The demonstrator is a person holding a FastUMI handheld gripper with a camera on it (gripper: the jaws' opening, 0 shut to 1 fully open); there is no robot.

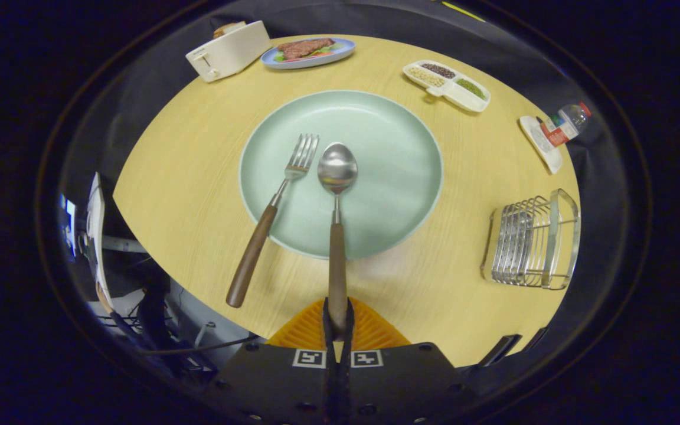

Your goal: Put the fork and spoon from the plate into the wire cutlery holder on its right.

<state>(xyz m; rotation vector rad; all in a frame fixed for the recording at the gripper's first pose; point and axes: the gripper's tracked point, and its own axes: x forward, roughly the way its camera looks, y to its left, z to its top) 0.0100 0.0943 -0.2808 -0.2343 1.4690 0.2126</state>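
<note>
- Right now the gripper (pixel 337 321) is clenched on the spoon (pixel 336 195), both fingers pressing the end of its brown wooden handle.
- Its bowl lies face up near the middle of the pale green plate (pixel 399 177), while the handle reaches back over the plate's near rim toward the fingers.
- Whether the spoon is lifted clear of the plate or resting on it is hard to tell from this angle.
- Just left of the spoon lies the fork (pixel 275 212), tines on the plate, its wooden handle slanting off the rim onto the bench (pixel 186 177).
- To the right of the plate, well apart from it, stands the wire cutlery holder (pixel 532 241) near the bench's edge.
- Beyond the plate sit a white toaster (pixel 228 50), a blue dish of food (pixel 307 52) and a divided white tray (pixel 446 85).
- A small bottle (pixel 565 125) lies at the far right.
</note>
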